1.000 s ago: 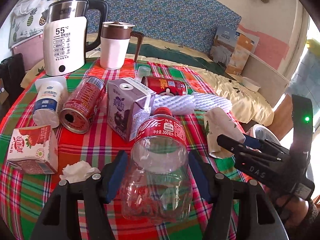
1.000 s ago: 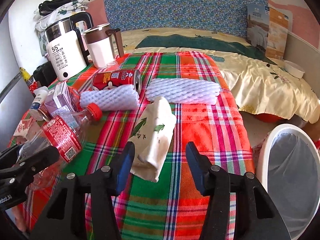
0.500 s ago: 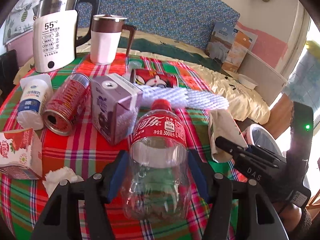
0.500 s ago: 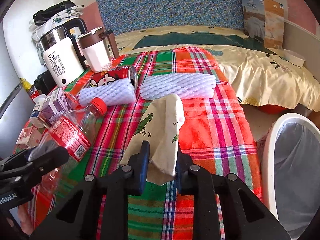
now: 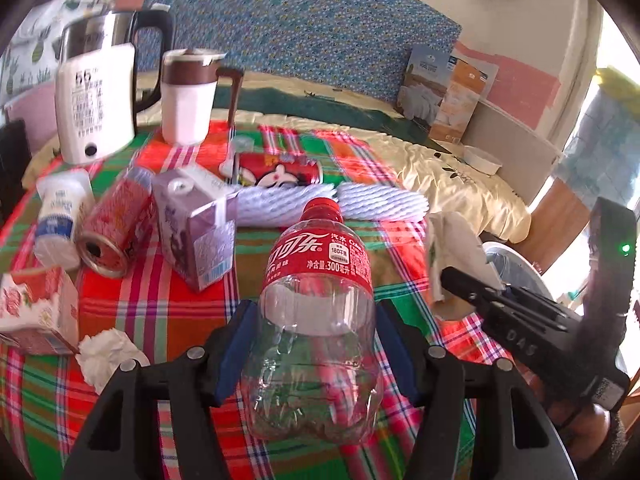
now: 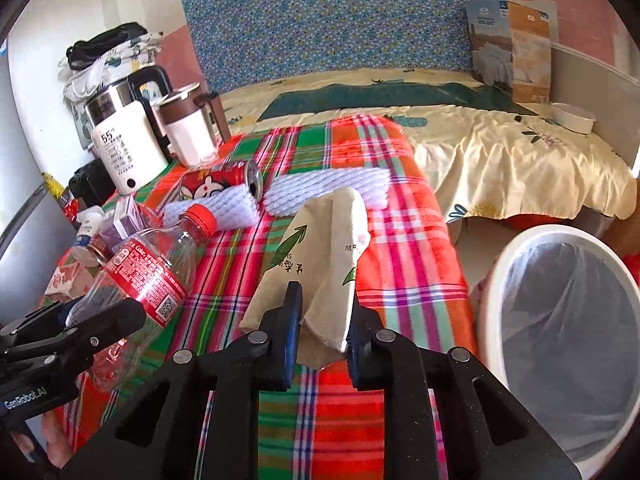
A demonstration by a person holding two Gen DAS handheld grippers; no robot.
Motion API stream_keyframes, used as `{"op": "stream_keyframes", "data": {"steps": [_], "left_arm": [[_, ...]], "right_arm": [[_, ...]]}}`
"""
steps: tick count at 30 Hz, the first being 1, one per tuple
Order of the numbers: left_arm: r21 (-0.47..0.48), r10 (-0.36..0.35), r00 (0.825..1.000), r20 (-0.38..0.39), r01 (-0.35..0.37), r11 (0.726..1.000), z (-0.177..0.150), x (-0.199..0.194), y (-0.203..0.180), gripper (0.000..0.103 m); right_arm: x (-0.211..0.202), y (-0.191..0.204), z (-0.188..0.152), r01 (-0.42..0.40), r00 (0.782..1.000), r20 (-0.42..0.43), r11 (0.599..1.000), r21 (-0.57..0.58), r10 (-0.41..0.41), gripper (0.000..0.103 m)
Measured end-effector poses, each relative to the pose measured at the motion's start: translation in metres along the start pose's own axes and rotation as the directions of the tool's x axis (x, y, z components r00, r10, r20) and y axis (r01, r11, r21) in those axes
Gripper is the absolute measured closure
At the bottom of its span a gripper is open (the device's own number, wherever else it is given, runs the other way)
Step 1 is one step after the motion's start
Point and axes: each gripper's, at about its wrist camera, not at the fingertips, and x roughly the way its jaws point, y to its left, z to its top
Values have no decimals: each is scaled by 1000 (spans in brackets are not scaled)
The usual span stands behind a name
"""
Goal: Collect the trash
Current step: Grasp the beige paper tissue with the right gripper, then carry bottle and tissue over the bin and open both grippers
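My left gripper (image 5: 316, 344) clamps the empty plastic bottle (image 5: 316, 300) above the plaid tablecloth (image 6: 360, 408); my right gripper (image 6: 320, 320) pinches the crumpled paper bag (image 6: 320, 248) near the white bin (image 6: 560, 344). I judge the slick bottle could squirt out, and the limp bag might snag the bin's rim.

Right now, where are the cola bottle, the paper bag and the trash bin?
cola bottle (image 5: 318, 258): left wrist view, on its red label.
paper bag (image 6: 320, 248): right wrist view, on its creased middle.
trash bin (image 6: 510, 256): right wrist view, on its white rim.
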Motion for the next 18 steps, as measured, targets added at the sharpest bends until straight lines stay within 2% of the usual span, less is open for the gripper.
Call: {"op": "stream_keyframes", "data": {"steps": [6,11,18], "left_arm": [[58,-72,997,19,70,996,6,-9,-37,42],[103,-135,991,2,134,986,11,-5,-76,41],[189,-262,963,-64,269,944,11,16,-157,41]], "right_arm": [[-39,-32,-1,31,998,44,998,53,-34,83],[-68,-69,-8,102,993,57,992,76,-106,83],[-88,-132,-20,215,975,24,969,121,-220,83]]}}
